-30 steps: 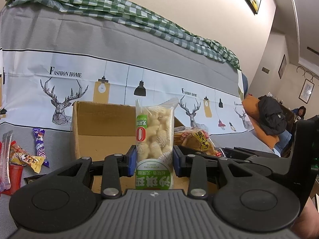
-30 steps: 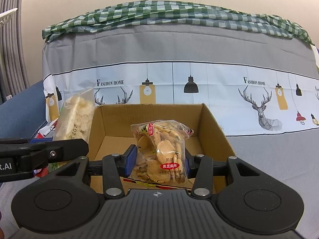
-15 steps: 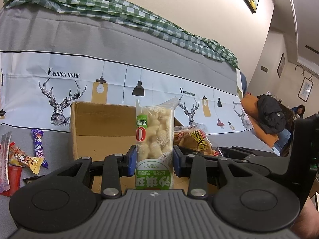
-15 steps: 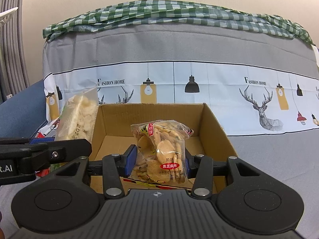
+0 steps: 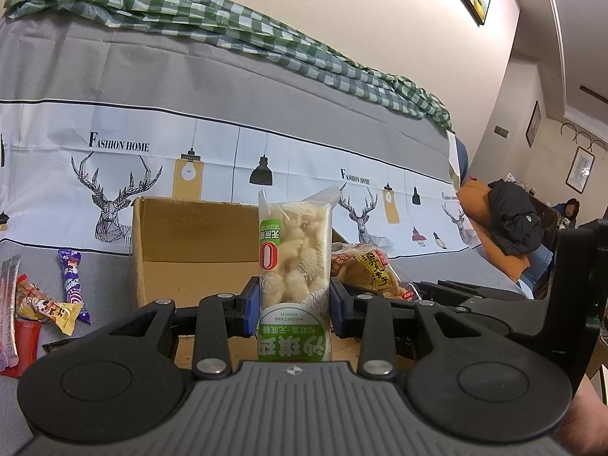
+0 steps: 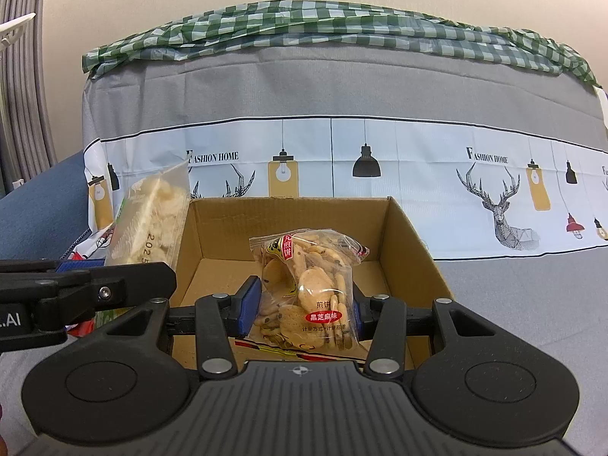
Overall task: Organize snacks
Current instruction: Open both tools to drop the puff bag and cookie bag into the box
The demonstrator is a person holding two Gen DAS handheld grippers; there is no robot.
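Note:
My left gripper is shut on a tall clear pack of pale puffed snack with a green label, held upright in front of the open cardboard box. My right gripper is shut on a clear bag of sesame crackers, held over the box. The cracker bag also shows in the left wrist view, just right of the puffed pack. The puffed pack also shows in the right wrist view, at the box's left wall.
Several small wrapped snacks lie on the grey cloth left of the box. A sofa back with a deer-print cover and green checked cloth rises behind the box. A person sits at the far right.
The left gripper with the puffed pack has edged a little toward the box; in the right wrist view the pack sits closer to the box's left wall. The right gripper holds still.

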